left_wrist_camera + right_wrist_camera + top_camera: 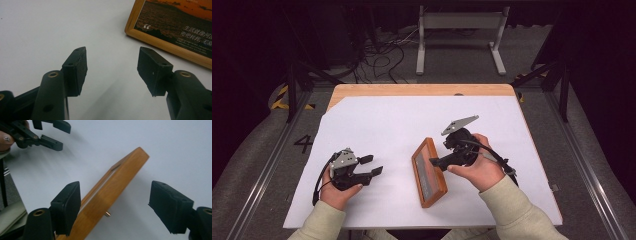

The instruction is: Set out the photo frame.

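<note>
One wooden picture frame (429,172) is standing tilted; your right gripper (115,207) is straddling it, jaws spread, and your left gripper (112,67) is gaping empty beside it.

White sheet (377,120) on wooden table (412,90); grey stand (459,30).

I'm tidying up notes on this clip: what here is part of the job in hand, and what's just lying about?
Part of the job:
- wooden picture frame, standing tilted on the white sheet
- right gripper, jaws open astride the frame's edge
- left gripper, open, off to the frame's side

Lying about:
- grey metal stand on the floor
- cables behind the table
</note>
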